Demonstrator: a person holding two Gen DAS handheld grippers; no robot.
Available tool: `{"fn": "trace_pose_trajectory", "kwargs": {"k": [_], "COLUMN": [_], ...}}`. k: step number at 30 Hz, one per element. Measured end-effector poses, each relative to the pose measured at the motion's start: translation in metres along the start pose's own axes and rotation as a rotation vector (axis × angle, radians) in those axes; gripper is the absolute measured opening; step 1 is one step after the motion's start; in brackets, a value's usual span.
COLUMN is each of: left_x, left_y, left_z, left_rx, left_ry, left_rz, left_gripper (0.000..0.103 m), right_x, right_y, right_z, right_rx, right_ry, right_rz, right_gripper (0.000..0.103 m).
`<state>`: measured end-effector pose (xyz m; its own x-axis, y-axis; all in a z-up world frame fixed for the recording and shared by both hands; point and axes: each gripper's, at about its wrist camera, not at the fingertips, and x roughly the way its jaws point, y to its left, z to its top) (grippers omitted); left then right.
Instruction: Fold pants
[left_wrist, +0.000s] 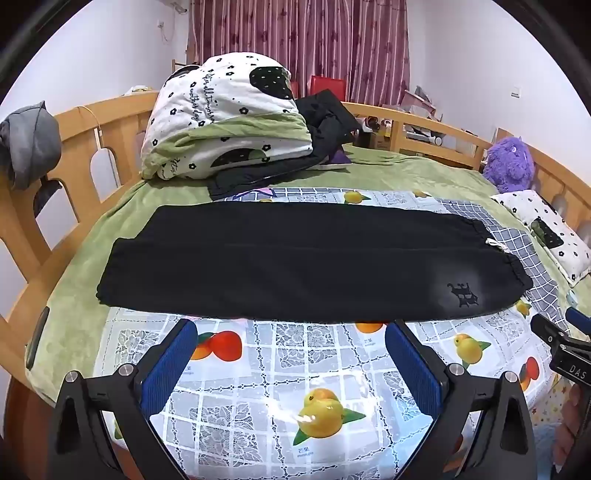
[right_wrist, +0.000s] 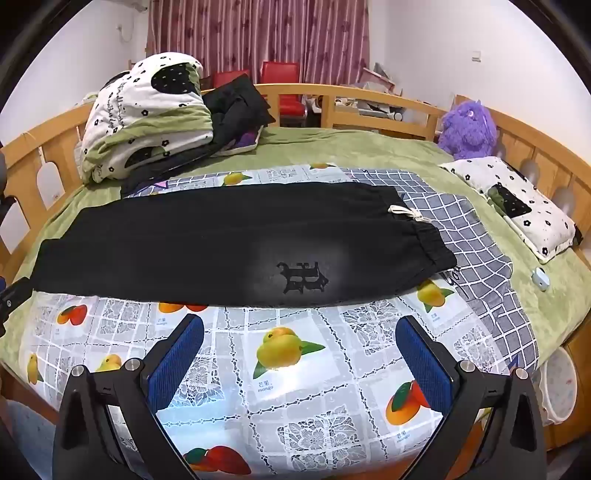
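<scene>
Fruit-print cloth (right_wrist: 295, 387) beneath flat black pants (right_wrist: 229, 240).

I see a home bedroom: a wooden-railed bed (right_wrist: 388, 101), striped maroon curtains (right_wrist: 258, 33) at twelve o'clock, a purple plush toy (right_wrist: 467, 127) at two.

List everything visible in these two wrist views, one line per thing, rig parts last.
pants: 1, black, laid flat across fruit-print cloth, waistband to the right
fruit-print cloth: 1, white with mangoes, over bed
checked sheet: 1, grey-white, under waistband end
bed blanket: 1, green
folded quilt: 1, white-green flowered, far left
dark clothes: pile, black, beside quilt
plush toy: 1, purple, far right
pillow: 1, white flowered, right
bed rail: wooden
curtain: maroon striped
left gripper: jaws open, empty, near pants' edge
right gripper: jaws open, empty
</scene>
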<state>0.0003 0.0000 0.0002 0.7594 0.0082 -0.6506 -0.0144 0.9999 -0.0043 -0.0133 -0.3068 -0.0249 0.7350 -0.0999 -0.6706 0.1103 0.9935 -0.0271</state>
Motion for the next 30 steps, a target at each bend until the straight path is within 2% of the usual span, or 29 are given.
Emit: {"fn": "trace_pose_trajectory", "kwargs": {"k": [7,30], "left_x": [-0.006,-0.006], "left_y": [-0.012,-0.002], "left_z": [0.000,-0.001], "left_rx": [0.002,-0.013], "left_ry": [-0.015,-0.017], "left_rz": [0.007,-0.012], "left_gripper": [0.102,0.102], "right_x": [-0.005,0.002], "right_y": [0.000,0.002], "right_z": [-0.001,-0.001], "right_rx": [-0.005,-0.004], "right_ry": [-0.005,0.008], "right_rz": [0.000,0.005], "right_gripper": [0.102,0.102]}}
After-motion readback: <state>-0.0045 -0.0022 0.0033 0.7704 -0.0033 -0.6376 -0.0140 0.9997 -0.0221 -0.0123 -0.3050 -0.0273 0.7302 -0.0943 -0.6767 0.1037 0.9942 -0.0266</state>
